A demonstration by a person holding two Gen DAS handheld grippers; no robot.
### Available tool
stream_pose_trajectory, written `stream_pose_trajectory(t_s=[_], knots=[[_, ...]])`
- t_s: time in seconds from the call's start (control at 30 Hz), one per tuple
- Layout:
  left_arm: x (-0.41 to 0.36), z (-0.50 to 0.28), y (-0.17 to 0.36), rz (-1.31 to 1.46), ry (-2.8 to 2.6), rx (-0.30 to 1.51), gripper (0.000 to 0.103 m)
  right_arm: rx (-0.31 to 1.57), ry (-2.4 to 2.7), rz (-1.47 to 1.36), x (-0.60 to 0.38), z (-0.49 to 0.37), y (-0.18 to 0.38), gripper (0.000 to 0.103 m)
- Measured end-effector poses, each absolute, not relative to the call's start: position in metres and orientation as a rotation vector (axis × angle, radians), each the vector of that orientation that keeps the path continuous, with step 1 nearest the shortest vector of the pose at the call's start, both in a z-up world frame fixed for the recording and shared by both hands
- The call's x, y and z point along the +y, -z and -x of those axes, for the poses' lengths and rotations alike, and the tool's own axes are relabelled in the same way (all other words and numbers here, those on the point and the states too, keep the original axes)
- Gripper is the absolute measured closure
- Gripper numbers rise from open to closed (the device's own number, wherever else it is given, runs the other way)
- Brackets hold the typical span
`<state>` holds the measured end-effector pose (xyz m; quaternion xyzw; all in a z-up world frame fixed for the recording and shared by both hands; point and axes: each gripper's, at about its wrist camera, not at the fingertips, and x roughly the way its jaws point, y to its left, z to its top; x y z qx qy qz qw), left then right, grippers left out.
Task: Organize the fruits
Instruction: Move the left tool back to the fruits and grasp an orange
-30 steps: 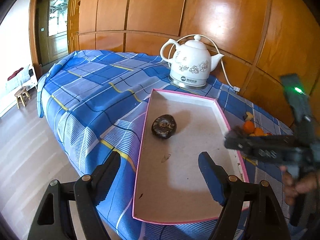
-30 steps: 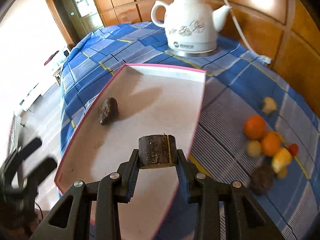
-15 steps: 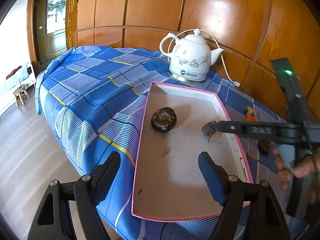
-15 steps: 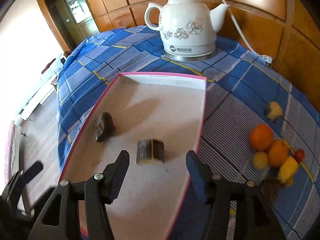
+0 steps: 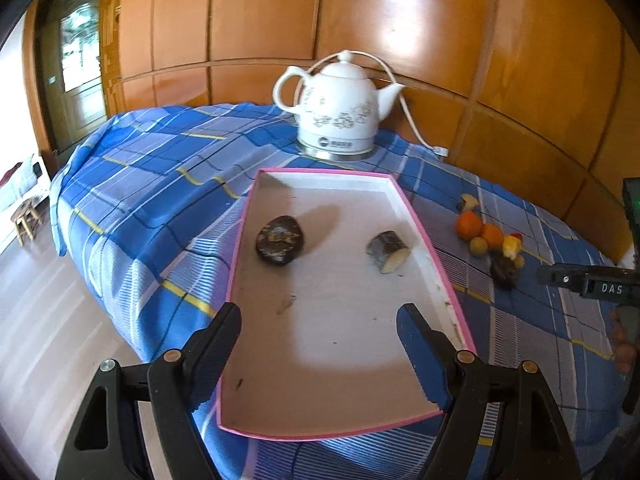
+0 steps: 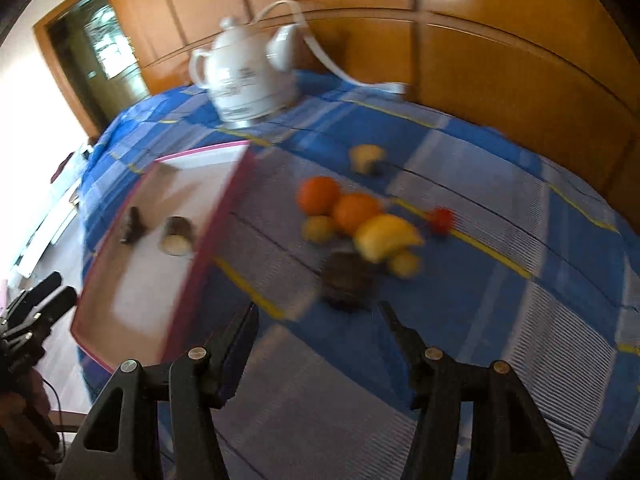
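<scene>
Blue plaid table [image 5: 160,184], pink-rimmed tray [image 5: 438,284] already holding two dark pieces. Remaining fruit pile [image 6: 356,216] sits on the cloth right of it. Right tongs [image 6: 316,336] just opened, empty, facing the dark fruit [image 6: 346,280]; I'd straddle it squarely before squeezing. Left tongs [image 5: 318,344] apart, empty.

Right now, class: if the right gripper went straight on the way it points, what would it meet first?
Probably the dark brown fruit lying just beyond the open right gripper; blur leaves depth uncertain.
</scene>
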<state>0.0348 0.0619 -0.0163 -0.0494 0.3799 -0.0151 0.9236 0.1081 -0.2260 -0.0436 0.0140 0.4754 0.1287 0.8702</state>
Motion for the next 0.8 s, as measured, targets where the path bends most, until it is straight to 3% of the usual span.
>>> stream_pose_trajectory(t_s=[0.27, 0.67, 0.8], knots=[[0.031, -0.044, 0.003, 0.031, 0.111, 0.769, 0.023, 1.013, -0.149, -0.019, -0.290, -0.103, 0.047, 0.043], [-0.052, -0.077, 0.007, -0.041, 0.329, 0.874, 0.040, 1.029, -0.036, -0.125, -0.334, -0.107, 0.056, 0.043], [-0.067, -0.099, 0.008, -0.012, 0.363, 0.927, 0.053, 1.026, -0.045, -0.145, -0.334, -0.106, 0.052, 0.043]])
